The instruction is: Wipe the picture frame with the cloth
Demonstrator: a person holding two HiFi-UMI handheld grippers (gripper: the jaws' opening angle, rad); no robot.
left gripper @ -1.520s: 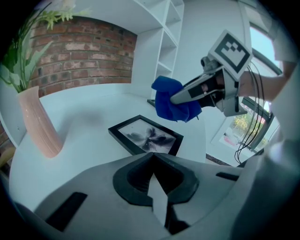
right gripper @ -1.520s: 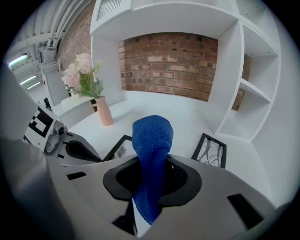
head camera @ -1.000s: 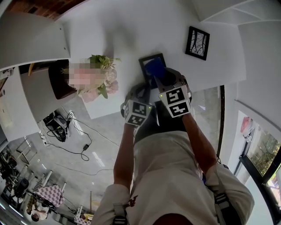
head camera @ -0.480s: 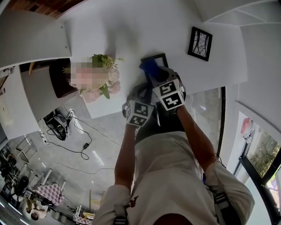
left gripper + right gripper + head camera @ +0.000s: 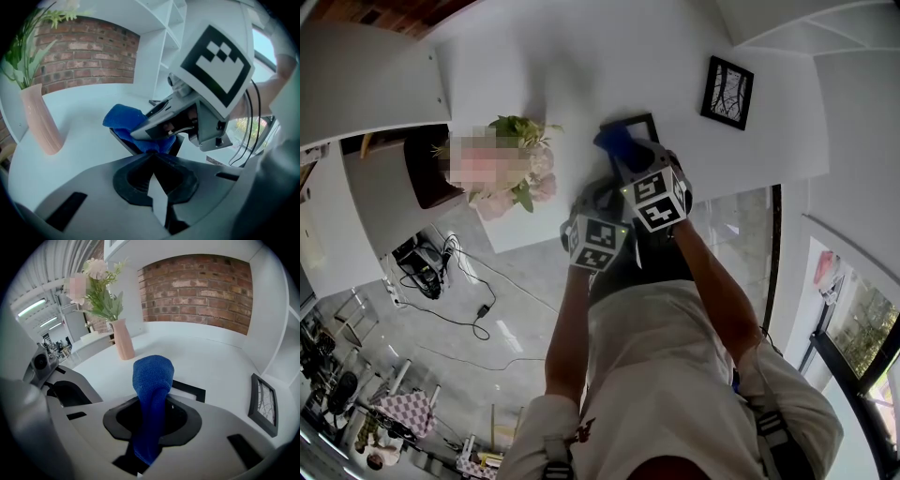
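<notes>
Right gripper view, right gripper (image 5: 150, 405) clamped on blue cloth (image 5: 152, 376), cloth's free end over black frame (image 5: 190, 391) on white surface (image 5: 211, 362), left gripper (image 5: 152, 159) jaws together, tips at frame's near edge, vase (image 5: 123, 341) beyond.

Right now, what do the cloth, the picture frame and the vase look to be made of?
The cloth looks like blue terry or microfibre: fuzzy nap, soft droop from the right hand-held gripper. The picture frame is black and matt, wood or plastic, I can't tell. The vase is pale pink, smooth, matt, probably ceramic.
</notes>
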